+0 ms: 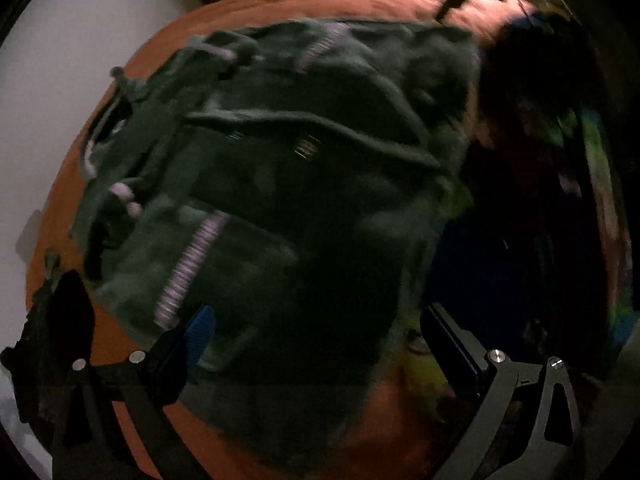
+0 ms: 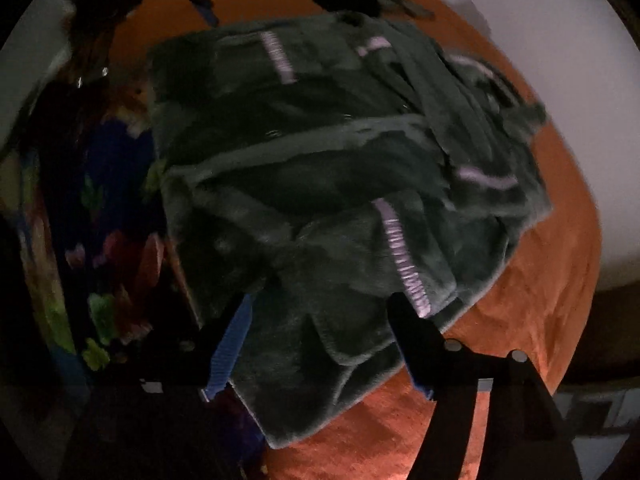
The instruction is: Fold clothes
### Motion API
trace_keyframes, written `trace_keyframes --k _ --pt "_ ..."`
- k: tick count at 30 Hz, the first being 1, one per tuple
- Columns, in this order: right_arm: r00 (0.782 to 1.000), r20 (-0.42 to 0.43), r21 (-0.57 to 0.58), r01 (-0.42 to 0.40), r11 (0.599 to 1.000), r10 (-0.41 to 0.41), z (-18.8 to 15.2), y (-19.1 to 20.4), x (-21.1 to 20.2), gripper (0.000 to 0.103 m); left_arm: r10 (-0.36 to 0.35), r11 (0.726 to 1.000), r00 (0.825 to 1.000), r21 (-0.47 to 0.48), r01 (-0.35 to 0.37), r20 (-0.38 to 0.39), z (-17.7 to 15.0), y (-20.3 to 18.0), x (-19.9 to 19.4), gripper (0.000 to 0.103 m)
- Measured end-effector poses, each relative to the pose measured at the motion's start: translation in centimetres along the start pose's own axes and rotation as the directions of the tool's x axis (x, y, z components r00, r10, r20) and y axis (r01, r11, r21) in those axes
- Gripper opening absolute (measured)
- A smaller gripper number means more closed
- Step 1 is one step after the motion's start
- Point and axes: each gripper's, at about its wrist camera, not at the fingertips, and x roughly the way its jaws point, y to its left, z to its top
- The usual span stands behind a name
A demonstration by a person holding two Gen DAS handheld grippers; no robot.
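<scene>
Both tongs (image 1: 320, 348) (image 2: 324, 344) hang apart over our green garment (image 1: 280, 168); only the right view shows the bright patterned cloth (image 2: 100, 272) clearly.

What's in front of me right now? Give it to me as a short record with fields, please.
garment: dark green fleece with pale lettered stripes, lying bunched and partly folded
surface: orange bedcover
beside it: multicoloured fabric, too dark to identify
left gripper: open, nothing held
right gripper: open above the garment's near edge, nothing held
</scene>
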Motion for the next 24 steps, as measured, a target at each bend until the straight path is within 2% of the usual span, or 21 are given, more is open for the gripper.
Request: trace_keyframes --k 3,6,8,10,14,17,24 --pt "0.993 0.054 -0.077 0.112 0.991 -0.108 -1.8 2.1 0.1 0.069 0.023 1.0 1.0 -0.011 -0.024 -0.02 -0.3 -1.5 0.9 0.102" --pt "0.989 0.066 -0.114 0.136 0.984 -0.129 -2.5 3.1 0.5 0.069 0.043 0.996 0.998 -0.075 -0.047 -0.051 -0.6 -1.0 2.2 0.102" --pt "0.988 0.066 -0.138 0.147 0.979 -0.139 -2.8 3.8 0.8 0.069 0.067 0.995 0.995 -0.065 -0.071 -0.072 -1.2 -0.8 2.9 0.102" --pt "0.99 0.049 -0.166 0.141 0.976 -0.135 -3.1 4.6 1.1 0.069 0.092 0.994 0.991 -0.05 -0.097 -0.093 -1.9 -0.6 3.6 0.102" --pt "0.994 0.031 -0.227 0.11 0.968 -0.106 -4.0 6.6 1.5 0.069 0.084 0.995 0.989 -0.051 -0.09 -0.12 -4.4 -0.2 3.3 0.102" --pt "0.996 0.002 -0.274 0.09 0.957 -0.093 -5.1 8.0 1.9 0.069 0.113 0.993 0.985 -0.023 -0.117 -0.129 -6.2 -0.2 3.2 0.102" --pt "0.993 -0.053 -0.268 0.091 0.959 -0.109 -6.9 8.6 2.7 0.069 0.157 0.983 0.979 -0.075 -0.168 -0.127 -7.7 -0.5 3.2 0.102"
